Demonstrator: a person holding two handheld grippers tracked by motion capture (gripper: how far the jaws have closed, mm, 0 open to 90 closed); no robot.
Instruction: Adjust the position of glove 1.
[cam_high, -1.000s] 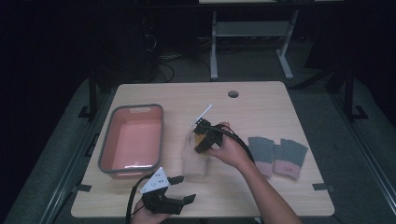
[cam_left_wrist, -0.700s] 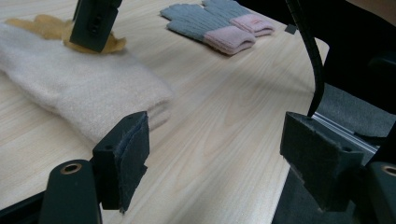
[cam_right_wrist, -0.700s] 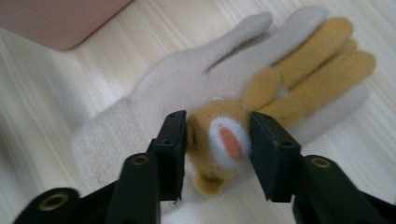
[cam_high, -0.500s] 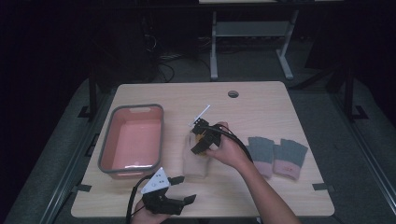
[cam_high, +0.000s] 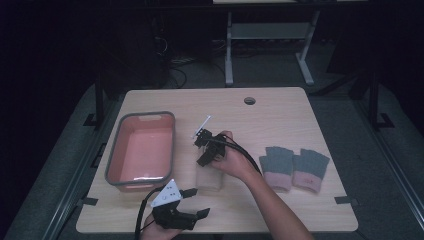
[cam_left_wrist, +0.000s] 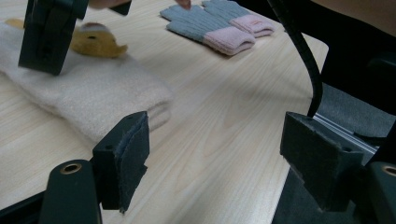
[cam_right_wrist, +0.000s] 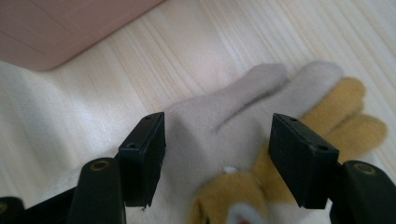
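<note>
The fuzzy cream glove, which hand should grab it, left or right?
Probably the right gripper: its open jaws already sit over the cream glove. The left gripper waits, open, at the table's near edge.

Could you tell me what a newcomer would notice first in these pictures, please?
Probably the right gripper, open and poised over a cream glove with mustard-yellow fingers at the middle of the wooden table. Next, the pink tub with a grey rim at the table's left, and the pair of grey gloves with pink cuffs lying flat to the right. The left gripper is open at the near edge, holding nothing.
</note>
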